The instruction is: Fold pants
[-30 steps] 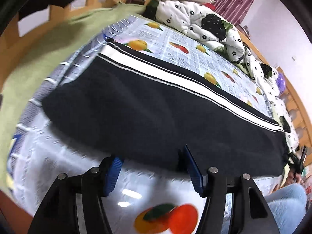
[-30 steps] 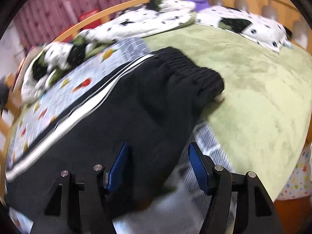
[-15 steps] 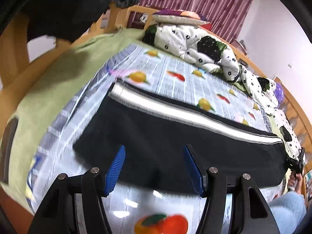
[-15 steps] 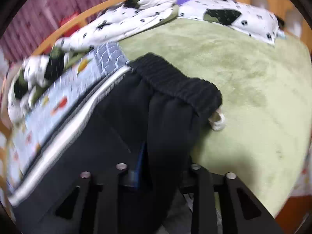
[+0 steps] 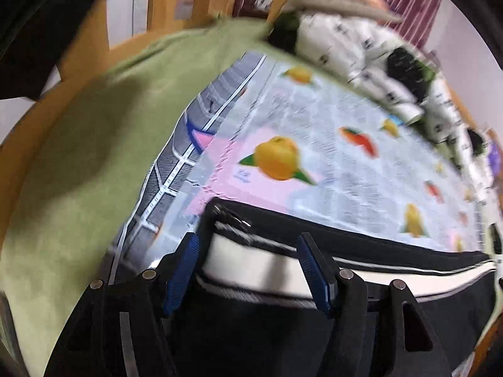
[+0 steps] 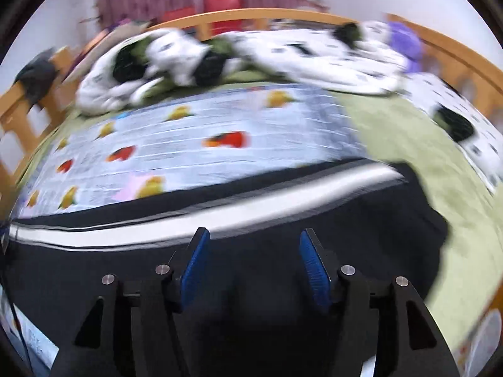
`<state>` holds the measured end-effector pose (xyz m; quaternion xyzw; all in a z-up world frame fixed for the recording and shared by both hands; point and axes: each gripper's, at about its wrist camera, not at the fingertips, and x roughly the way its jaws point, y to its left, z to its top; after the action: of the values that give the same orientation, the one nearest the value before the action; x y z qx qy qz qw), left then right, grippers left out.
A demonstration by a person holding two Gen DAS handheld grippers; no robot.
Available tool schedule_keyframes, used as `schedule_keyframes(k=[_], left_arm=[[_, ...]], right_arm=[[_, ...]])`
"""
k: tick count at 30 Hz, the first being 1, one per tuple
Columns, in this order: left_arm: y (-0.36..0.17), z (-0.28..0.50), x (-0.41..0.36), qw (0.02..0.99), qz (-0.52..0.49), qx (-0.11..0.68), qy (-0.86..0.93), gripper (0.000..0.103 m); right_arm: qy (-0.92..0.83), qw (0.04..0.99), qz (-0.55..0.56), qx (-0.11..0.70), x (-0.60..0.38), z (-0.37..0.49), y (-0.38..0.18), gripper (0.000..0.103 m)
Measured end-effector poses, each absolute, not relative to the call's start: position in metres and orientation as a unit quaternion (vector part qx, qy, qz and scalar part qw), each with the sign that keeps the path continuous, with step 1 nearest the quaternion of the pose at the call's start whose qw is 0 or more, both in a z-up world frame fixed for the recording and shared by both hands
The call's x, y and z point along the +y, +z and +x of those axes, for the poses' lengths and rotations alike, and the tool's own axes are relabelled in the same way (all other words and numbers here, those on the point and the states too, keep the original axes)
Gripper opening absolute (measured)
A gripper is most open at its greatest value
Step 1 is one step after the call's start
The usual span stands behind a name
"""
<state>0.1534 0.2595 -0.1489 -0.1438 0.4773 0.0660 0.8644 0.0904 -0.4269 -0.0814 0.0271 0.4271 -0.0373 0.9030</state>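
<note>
Black pants with a white side stripe [image 5: 257, 270] lie lengthwise on a fruit-print mat [image 5: 330, 144] on the bed. In the left wrist view my left gripper [image 5: 248, 270] is open, its blue pads either side of the striped cuff end, close over the cloth. In the right wrist view the pants [image 6: 220, 207] stretch across the frame, waistband end at the right on the green blanket [image 6: 408, 132]. My right gripper [image 6: 254, 267] is open above the black cloth near the waist end, holding nothing. Both views are motion-blurred.
A white quilt with black patches [image 6: 251, 53] is heaped along the far side of the bed. A wooden rail [image 6: 251, 15] rings the bed; its posts [image 5: 176, 3] show in the left view. A purple toy [image 6: 404, 44] lies at the far right.
My right gripper was shut on the waist part half a second ago; it is now open and above the cloth. My left gripper has moved forward to the striped cuff end.
</note>
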Motion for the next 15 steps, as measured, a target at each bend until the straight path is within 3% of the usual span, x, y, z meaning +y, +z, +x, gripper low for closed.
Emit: schedule_keyframes(k=[1,3,6,15], left_arm=[[-0.154,0.16,0.261,0.865,-0.142,0.478,0.063,0.031],[-0.151,0.162,0.262,0.875,-0.141,0.46,0.059,0.021],[-0.139,0.15,0.273,0.901,-0.168,0.396,0.062,0.02],[-0.159,0.148,0.284,0.884,-0.195,0.422,0.048,0.02]], right_arm=[[-0.025,0.902,0.014,0.43,-0.411,0.103,-0.085,0.058],[-0.001,0.899,-0.005,0.438,-0.382,0.124,-0.094,0.058],[0.046,0.896,-0.047,0.439,-0.339,0.154,-0.106,0.058],[0.19,0.827,-0.166,0.503,-0.255,0.214,-0.164,0.058]])
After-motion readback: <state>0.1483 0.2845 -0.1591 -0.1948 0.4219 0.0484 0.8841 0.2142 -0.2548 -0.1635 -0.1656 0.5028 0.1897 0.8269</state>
